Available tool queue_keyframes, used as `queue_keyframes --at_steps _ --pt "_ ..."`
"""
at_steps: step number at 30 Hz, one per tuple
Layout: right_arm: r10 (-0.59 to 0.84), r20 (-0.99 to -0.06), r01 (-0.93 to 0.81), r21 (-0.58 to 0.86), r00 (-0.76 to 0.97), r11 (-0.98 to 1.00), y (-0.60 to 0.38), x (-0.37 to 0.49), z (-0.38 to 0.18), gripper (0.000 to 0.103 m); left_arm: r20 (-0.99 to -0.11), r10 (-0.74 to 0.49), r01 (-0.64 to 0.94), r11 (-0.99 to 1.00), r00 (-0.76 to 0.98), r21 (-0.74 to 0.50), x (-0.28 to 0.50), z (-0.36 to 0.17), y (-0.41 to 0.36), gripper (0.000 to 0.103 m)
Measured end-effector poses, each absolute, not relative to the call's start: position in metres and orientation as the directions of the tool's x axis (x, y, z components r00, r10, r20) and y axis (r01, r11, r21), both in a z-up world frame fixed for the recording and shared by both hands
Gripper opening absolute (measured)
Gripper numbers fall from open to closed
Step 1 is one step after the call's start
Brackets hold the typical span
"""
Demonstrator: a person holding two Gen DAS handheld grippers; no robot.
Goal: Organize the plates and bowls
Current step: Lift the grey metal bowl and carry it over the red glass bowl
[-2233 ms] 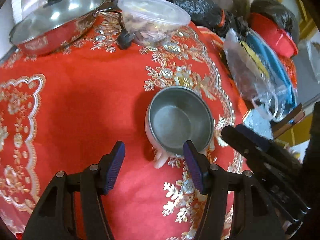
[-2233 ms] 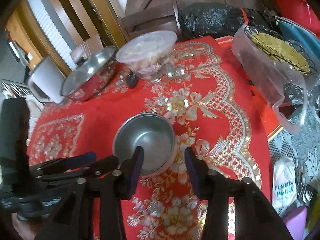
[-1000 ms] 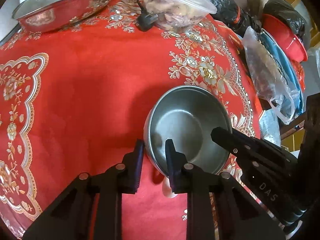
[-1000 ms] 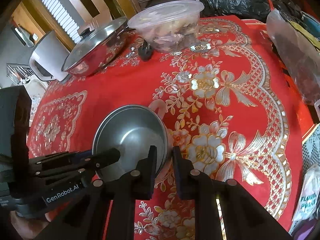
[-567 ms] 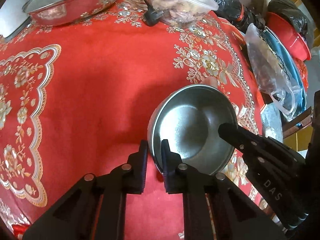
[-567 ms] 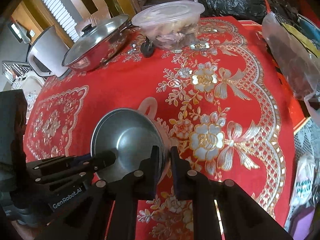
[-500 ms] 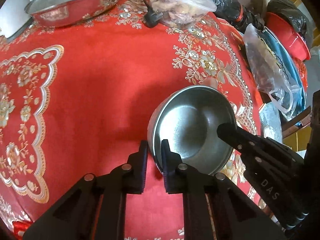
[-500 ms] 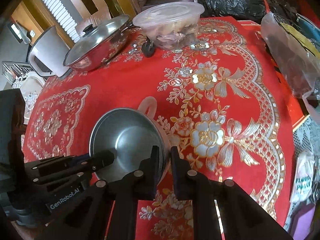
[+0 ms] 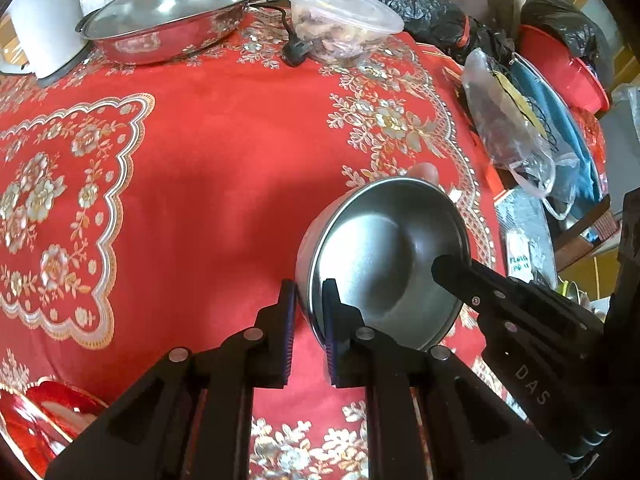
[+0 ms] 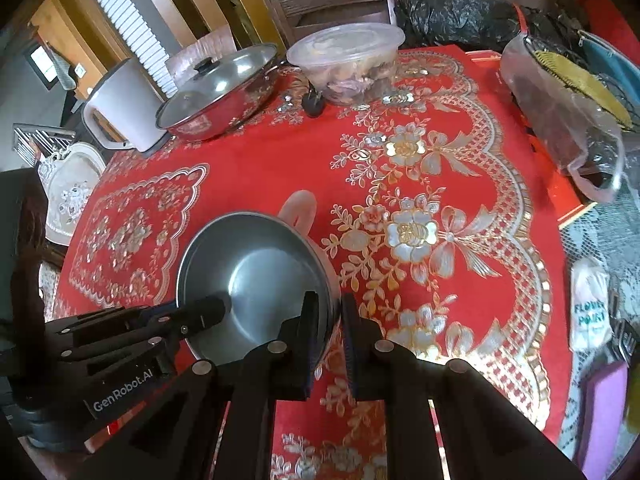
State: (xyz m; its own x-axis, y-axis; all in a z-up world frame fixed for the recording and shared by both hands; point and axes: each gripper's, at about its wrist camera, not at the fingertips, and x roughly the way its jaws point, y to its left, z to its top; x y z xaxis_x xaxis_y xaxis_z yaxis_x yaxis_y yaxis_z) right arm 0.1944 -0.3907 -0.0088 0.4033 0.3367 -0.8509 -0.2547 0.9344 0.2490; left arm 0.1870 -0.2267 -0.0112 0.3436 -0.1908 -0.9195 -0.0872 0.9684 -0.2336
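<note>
Two grippers pinch one steel bowl (image 9: 384, 256) from opposite sides of its rim, and the bowl sits between them, tilted, above a red tablecloth (image 9: 200, 184) patterned with gold and silver flowers. The bowl has a pale pink outer shell with a small loop handle (image 10: 298, 208) on its far side. The left gripper (image 9: 307, 332) has its fingers pressed nearly together on the near-left rim, one blue-padded finger outside the wall and one inside the bowl. The right gripper (image 10: 326, 336) grips the rim on the opposite side in the same way, one finger inside and one outside, with only the thickness of the wall between them. In the left wrist view the right gripper reaches in from the lower right, its tip over the bowl's right edge; in the right wrist view the left gripper comes in from the lower left, its tip inside the bowl. Whether the bowl's base touches the cloth cannot be told. Well behind the bowl, at the far edge of the table, stand a lidded steel pan (image 9: 168, 20) and, just beside it, a clear plastic container (image 9: 344, 20) with food inside. A white kettle (image 10: 120, 108) stands left of the pan. A clear plastic bag (image 9: 508, 128) lies off the table's right edge, with black bags (image 10: 460, 12) beyond it.
</note>
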Motion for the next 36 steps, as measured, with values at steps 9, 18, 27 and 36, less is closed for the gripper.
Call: queue_keyframes --at_steps 9,18,27,36 --pt "0.329 -0.833 -0.272 0.224 0.445 0.936 -0.4 0.167 0.016 0.012 -0.909 -0.195 -0.08 0.967 0.368 -0.241 0.161 0.002 -0.24 0.01" --pt "0.326 -0.82 -0.296 0.202 0.471 0.934 -0.399 0.146 0.041 0.012 -0.899 -0.194 -0.087 0.965 0.393 -0.246 0.144 0.02 -0.24 0.01" --pt "0.373 -0.782 -0.364 0.201 0.5 0.91 -0.375 0.133 0.088 0.012 -0.872 -0.22 -0.122 0.946 0.437 -0.3 0.131 0.061 -0.208 0.01" --pt "0.471 -0.729 -0.495 0.208 0.496 0.844 -0.317 0.118 0.141 0.012 -0.845 -0.226 -0.172 0.922 0.485 -0.345 0.104 0.105 -0.147 0.011"
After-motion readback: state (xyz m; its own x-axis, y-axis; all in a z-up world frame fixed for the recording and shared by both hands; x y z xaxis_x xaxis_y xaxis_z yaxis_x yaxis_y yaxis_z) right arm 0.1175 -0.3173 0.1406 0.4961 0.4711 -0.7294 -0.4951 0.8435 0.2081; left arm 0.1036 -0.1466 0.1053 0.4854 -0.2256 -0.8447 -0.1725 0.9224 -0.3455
